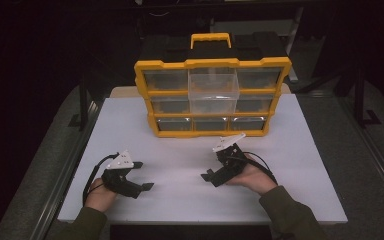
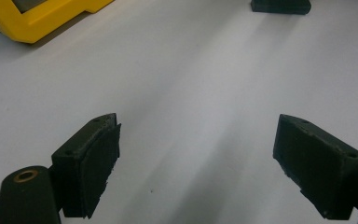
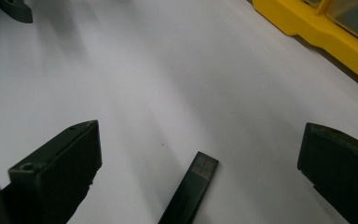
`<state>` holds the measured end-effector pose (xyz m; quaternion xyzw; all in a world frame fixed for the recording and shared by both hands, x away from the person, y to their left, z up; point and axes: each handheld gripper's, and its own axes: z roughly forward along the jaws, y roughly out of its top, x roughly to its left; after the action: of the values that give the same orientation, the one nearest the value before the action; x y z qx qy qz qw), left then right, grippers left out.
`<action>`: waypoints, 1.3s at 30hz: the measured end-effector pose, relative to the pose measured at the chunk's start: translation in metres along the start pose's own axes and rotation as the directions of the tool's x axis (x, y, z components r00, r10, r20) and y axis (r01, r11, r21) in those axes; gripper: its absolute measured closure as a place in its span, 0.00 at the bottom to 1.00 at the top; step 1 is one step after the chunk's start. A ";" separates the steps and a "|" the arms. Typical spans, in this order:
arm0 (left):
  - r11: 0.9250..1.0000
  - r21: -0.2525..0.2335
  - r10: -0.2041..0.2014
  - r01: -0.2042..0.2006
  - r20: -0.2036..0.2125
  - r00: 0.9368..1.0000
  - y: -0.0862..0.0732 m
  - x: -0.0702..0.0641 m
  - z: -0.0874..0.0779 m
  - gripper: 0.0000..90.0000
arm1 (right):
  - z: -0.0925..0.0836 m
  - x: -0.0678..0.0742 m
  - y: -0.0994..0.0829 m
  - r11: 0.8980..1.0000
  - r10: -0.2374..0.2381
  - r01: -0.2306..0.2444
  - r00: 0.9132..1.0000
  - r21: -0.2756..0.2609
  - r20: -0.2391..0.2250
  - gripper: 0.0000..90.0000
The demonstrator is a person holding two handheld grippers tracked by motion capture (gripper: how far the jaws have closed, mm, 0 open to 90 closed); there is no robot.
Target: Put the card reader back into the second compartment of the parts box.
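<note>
Drawers of the yellow organizer [image 1: 212, 95] look empty; left claw [image 1: 141, 175] and right claw [image 1: 219, 161] gape, released.

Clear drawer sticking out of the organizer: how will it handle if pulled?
The clear drawer looks empty and thin-walled, so probably light. It juts well out of the yellow organizer, so it may tip or drop free if pulled further.

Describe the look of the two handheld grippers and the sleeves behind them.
Both the left gripper and the right gripper are black, each with two blocky flat-faced jaws, a pale grey three-cornered plate on top and a thin black cable looping back toward the wrist. The sleeves are dark olive green.
</note>
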<state>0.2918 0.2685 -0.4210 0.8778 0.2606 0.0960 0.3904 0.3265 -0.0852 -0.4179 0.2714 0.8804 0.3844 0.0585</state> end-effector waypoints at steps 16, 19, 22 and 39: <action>1.000 0.001 0.004 -0.004 -0.001 1.000 0.001 -0.001 0.001 0.16 | 0.003 0.004 -0.007 0.997 -0.008 0.009 1.000 0.081 -0.009 0.00; 1.000 0.000 0.003 -0.003 -0.001 1.000 0.001 -0.001 0.000 0.16 | 0.003 0.004 -0.007 0.996 -0.006 0.007 1.000 0.088 -0.012 0.03; 1.000 0.000 0.006 -0.006 -0.002 1.000 0.001 -0.002 0.000 0.16 | 0.004 0.005 -0.008 0.996 -0.014 0.015 1.000 0.092 -0.012 0.05; 1.000 0.000 0.005 -0.005 0.002 1.000 0.001 -0.002 0.000 0.16 | 0.005 0.007 -0.010 0.993 -0.018 0.017 1.000 0.114 0.010 0.28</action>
<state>0.2906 0.2671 -0.4208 0.8785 0.2579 0.0963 0.3904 0.3180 -0.0838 -0.4279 0.2685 0.9030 0.3315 0.0509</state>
